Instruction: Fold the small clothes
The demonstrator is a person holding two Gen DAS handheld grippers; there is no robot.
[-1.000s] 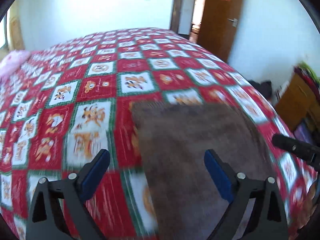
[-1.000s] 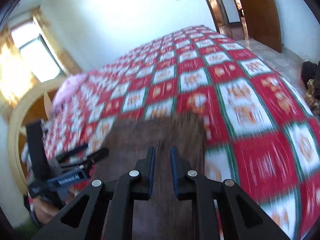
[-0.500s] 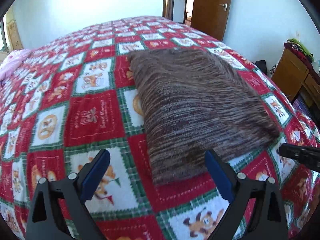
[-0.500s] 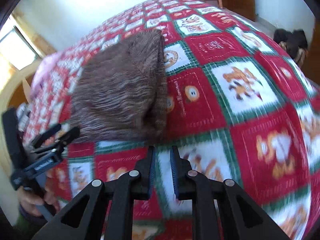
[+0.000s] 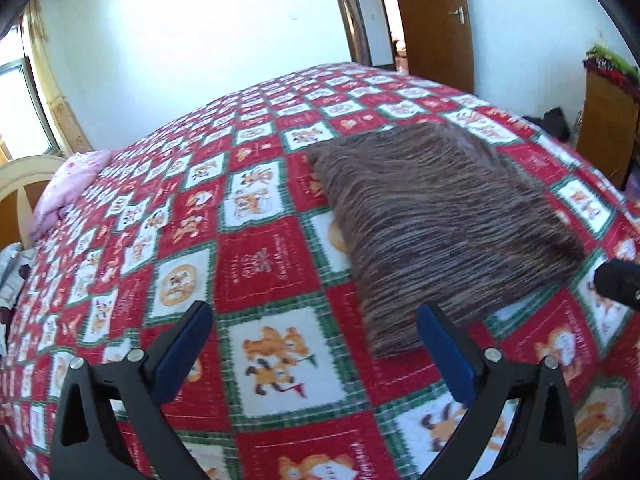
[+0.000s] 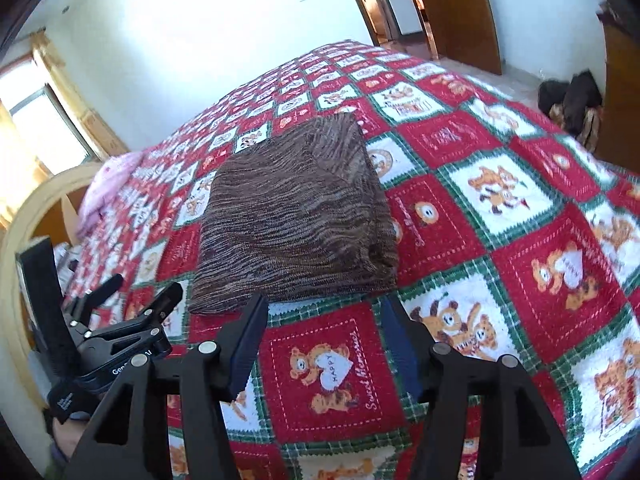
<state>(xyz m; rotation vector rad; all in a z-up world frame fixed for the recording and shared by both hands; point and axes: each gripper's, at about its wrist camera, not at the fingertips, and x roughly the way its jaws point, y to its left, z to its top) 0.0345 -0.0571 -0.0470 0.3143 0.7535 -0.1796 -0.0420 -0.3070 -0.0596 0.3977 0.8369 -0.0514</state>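
Both tongs hang empty over the bed (image 5: 256, 264): left tongs (image 5: 312, 344) spread wide, right tongs (image 6: 320, 344) opening, since the folded cloth (image 6: 296, 220) lies just ahead, released.

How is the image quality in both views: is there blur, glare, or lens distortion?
Left wrist view: strong fisheye bending, dark corners; the wall is overexposed; the garment is fairly sharp, the quilt slightly soft near the bottom edge. Right wrist view: same bending; glare at the window; the garment's weave and the quilt lettering are readable.
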